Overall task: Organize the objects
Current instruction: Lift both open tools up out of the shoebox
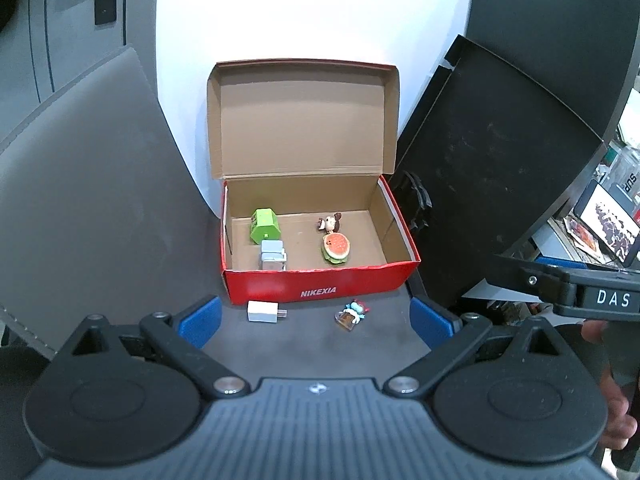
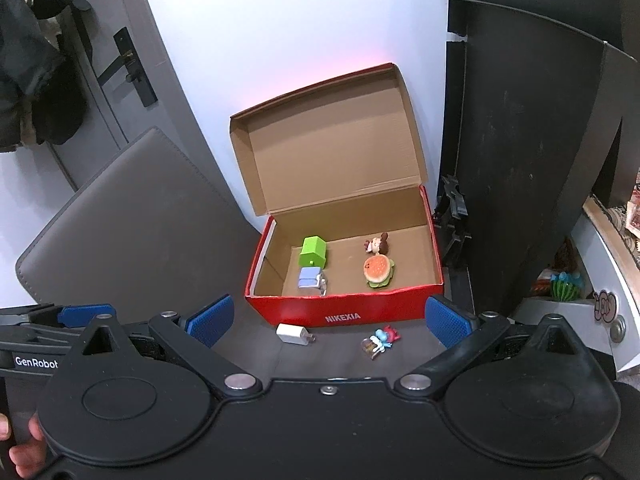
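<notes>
An open red shoebox (image 1: 320, 286) (image 2: 348, 314) stands on the dark table with its lid up. Inside lie a green charger (image 1: 264, 226) (image 2: 314, 252), a grey charger (image 1: 273, 255) (image 2: 311, 280), a mouse figurine (image 1: 330, 223) (image 2: 375, 244) and a burger toy (image 1: 337, 247) (image 2: 378, 271). In front of the box lie a white charger (image 1: 264, 312) (image 2: 294, 334) and a small blue-and-red figurine (image 1: 354, 314) (image 2: 380, 342). My left gripper (image 1: 316, 322) is open and empty, just before these two. My right gripper (image 2: 330, 326) is open and empty, likewise.
A grey chair back (image 1: 92, 168) (image 2: 132, 220) stands at the left. A black panel (image 1: 492, 160) (image 2: 528, 152) leans at the right of the box. A white wall is behind. Cluttered shelves (image 1: 600, 224) (image 2: 568, 284) sit far right.
</notes>
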A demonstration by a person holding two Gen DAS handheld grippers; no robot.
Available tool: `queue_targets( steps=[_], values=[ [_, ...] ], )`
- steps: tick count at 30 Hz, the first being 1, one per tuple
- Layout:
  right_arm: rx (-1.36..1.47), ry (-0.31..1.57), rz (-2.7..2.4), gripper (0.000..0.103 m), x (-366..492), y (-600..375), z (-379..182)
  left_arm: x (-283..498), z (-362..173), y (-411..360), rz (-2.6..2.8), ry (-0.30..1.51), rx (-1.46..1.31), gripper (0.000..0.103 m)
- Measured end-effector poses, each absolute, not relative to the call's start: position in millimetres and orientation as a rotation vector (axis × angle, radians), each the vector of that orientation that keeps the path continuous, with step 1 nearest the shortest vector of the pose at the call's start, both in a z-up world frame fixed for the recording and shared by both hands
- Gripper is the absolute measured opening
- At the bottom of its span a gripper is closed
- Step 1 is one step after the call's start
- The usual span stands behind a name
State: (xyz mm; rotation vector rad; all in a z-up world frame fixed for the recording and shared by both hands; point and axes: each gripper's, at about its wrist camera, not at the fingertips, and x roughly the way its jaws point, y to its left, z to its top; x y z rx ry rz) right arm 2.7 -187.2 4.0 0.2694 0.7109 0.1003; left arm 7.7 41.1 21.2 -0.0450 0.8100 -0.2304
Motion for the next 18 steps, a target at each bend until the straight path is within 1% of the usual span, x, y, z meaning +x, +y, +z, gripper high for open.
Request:
queue_targets(
  steps=[18],
  values=[
    [0.281,0.733,0.076,0.103,-2.7,-192.1,-3.0,10.1,15.7,47.7,-0.220,0.834,-0.056,0.101]
  ],
)
